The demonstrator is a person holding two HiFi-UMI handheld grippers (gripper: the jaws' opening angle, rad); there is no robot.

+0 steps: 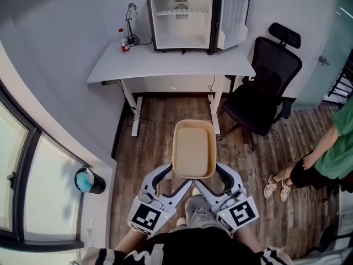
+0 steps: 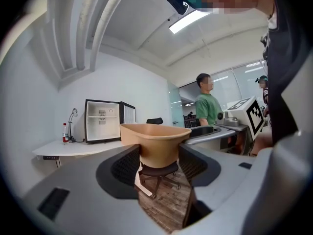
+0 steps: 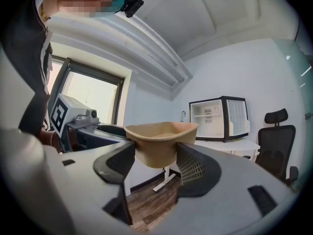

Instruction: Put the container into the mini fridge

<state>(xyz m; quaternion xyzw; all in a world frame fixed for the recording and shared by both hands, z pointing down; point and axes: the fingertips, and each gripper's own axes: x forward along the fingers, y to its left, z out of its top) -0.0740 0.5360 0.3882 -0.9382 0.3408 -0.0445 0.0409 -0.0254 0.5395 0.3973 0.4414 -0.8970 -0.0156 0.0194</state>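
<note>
I hold an empty tan container [image 1: 193, 149] out in front of me over the wooden floor, with both grippers on its near end. The left gripper [image 1: 175, 179] is shut on its near left corner, and the right gripper [image 1: 212, 179] is shut on its near right corner. In the left gripper view the container [image 2: 155, 142] sits squeezed between the jaws of the gripper [image 2: 159, 163]. The right gripper view shows the container [image 3: 161, 140] pinched the same way by its gripper [image 3: 155, 161]. The mini fridge [image 1: 182, 20] stands on the white desk [image 1: 171, 63] ahead, with its door [image 1: 232, 21] swung open to the right.
A black office chair [image 1: 263, 90] stands right of the desk. A person in a green shirt [image 1: 332, 147] stands at the far right. A red-capped bottle [image 1: 124, 40] and a small lamp [image 1: 131, 14] sit left of the fridge. A dark bin [image 1: 89, 181] stands by the window.
</note>
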